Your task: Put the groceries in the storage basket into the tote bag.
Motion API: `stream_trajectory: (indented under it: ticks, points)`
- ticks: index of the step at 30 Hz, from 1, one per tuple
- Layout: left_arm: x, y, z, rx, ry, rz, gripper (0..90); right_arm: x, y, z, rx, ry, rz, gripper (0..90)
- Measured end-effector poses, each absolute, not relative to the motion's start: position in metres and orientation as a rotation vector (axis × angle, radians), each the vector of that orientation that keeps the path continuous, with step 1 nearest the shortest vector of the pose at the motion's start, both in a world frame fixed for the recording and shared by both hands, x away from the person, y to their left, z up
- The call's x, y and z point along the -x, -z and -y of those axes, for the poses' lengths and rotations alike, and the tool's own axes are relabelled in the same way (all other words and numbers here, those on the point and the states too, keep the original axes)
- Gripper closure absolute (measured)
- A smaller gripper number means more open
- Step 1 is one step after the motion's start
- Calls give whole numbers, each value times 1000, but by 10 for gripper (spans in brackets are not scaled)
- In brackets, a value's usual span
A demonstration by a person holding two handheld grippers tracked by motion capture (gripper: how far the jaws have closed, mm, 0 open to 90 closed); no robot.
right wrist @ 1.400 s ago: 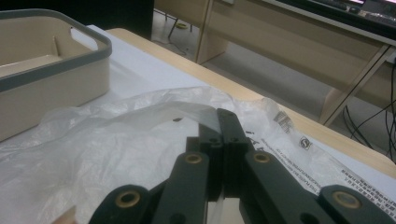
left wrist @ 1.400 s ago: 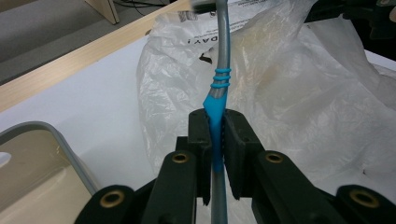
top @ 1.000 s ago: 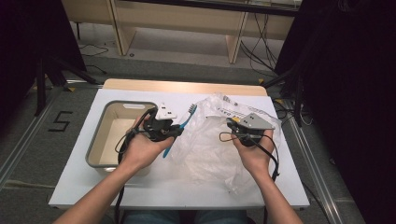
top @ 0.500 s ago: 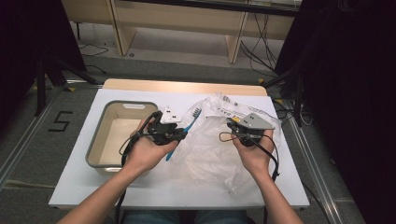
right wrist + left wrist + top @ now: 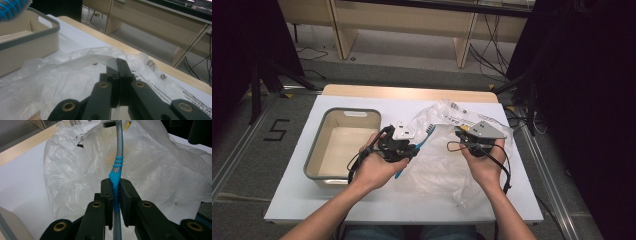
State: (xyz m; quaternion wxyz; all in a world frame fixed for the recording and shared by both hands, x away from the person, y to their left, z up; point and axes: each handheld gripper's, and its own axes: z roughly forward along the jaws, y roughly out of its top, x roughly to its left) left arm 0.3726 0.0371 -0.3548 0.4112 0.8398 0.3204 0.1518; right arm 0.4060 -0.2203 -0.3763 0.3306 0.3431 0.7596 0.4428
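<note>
Toothbrush [image 5: 416,149] shifted right, pinched by left tool [image 5: 404,145], right tool [image 5: 460,136] pinching one bag [image 5: 442,165]

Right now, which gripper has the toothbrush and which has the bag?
The left gripper is clamped on the blue toothbrush handle, bristles pointing away. The right gripper pinches an edge of the clear plastic bag.

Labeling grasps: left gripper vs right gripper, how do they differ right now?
The left gripper is shut on a blue toothbrush; the right gripper is shut on the edge of a clear plastic bag. The left is nearer the tray; the right is over the bag. Both are hand-held and shut.
</note>
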Motion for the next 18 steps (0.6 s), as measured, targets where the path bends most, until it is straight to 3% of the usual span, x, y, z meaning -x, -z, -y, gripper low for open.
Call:
stream_trajectory:
  ticks: [18]
  points:
    - [-366,379,-9,-2195,-344,-764,814,-406,376,220,-898,-1167,-1986,900]
